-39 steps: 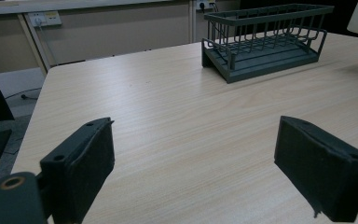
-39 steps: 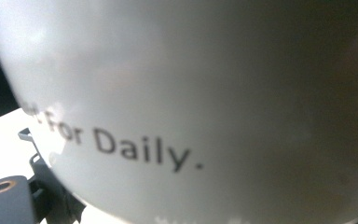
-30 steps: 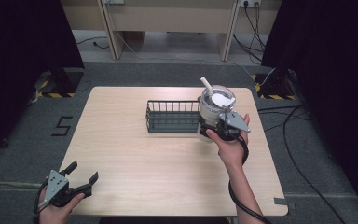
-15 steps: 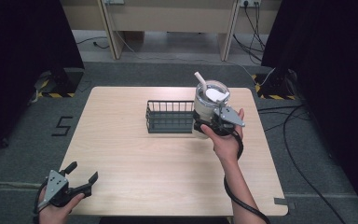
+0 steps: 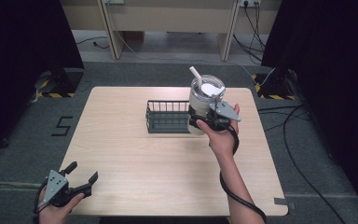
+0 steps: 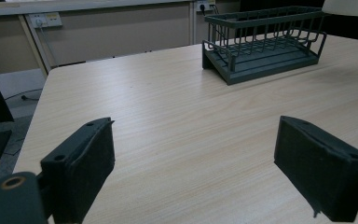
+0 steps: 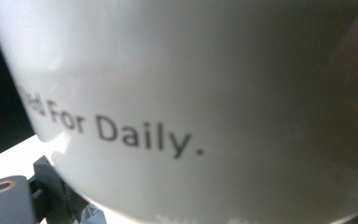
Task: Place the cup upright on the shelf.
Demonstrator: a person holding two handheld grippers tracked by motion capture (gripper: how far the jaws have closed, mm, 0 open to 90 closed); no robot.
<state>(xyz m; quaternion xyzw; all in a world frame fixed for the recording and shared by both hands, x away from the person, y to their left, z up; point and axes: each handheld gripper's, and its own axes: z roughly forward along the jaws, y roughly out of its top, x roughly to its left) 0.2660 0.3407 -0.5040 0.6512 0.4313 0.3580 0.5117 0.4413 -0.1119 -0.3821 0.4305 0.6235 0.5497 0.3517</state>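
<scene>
Raised since the earlier frame, the cup (image 5: 205, 100) in my right tongs (image 5: 208, 122) hangs beside the basket (image 5: 168, 116); my left tongs (image 5: 81, 183) gape at the worktop's (image 5: 135, 158) near-left corner.

High view looks down; left gripper view shares basket (image 6: 265, 42).

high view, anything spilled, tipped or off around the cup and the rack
Nothing stands out. The white cup with a lid and straw sits roughly upright, clamped in the right gripper beside the dark wire rack. The rack sits flat, and the wooden table shows no spill.
</scene>
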